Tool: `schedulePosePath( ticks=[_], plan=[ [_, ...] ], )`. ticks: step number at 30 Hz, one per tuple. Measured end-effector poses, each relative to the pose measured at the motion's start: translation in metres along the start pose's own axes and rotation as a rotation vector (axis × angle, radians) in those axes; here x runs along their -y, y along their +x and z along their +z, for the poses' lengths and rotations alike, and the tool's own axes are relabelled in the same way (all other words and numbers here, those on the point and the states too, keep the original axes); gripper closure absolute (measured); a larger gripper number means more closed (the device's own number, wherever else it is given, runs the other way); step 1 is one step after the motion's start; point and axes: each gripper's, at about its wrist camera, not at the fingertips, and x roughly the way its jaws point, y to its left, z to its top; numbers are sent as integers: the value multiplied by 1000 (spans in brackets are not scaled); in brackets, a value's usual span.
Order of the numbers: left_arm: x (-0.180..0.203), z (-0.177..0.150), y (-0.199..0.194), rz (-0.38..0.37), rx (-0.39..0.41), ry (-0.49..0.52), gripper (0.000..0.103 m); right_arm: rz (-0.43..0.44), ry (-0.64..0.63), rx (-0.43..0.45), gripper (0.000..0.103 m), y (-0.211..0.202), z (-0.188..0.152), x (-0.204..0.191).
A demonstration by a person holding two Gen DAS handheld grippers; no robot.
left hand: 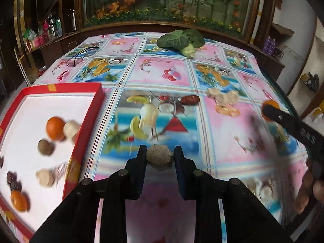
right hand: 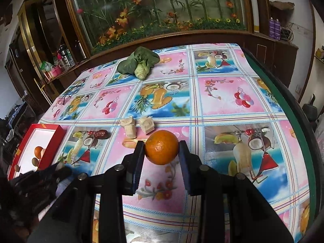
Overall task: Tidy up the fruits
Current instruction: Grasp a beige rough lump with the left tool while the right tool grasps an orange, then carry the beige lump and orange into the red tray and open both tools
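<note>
My left gripper (left hand: 160, 151) is shut on a rough brown round fruit (left hand: 159, 160), just above the patterned tablecloth and right of the red tray (left hand: 89, 119). The white-floored tray holds two oranges (left hand: 55, 128), a small brown fruit (left hand: 45, 147), pale lumps and dark fruits. My right gripper (right hand: 162, 144) is shut on an orange (right hand: 161, 150) held over the cloth. It also shows in the left wrist view as the right gripper (left hand: 271, 109) at the far right. Two pale beige lumps (right hand: 137, 126) and a dark red oblong fruit (right hand: 101, 134) lie on the cloth beyond it.
A leafy green vegetable (right hand: 137, 62) lies at the table's far side, near a black cord (left hand: 81, 55). A wooden cabinet with a flower display (right hand: 162, 10) stands behind the table. The table's green right edge (right hand: 283, 101) runs close by. A hand (left hand: 311, 184) holds the right gripper.
</note>
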Motion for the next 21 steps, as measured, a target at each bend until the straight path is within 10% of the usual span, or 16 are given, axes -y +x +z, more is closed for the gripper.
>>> schedulePosePath(
  ticks=[21],
  plan=[
    [-18, -30, -45, -19, 39, -21, 77, -84, -134, -1, 67, -89, -63, -40]
  ],
)
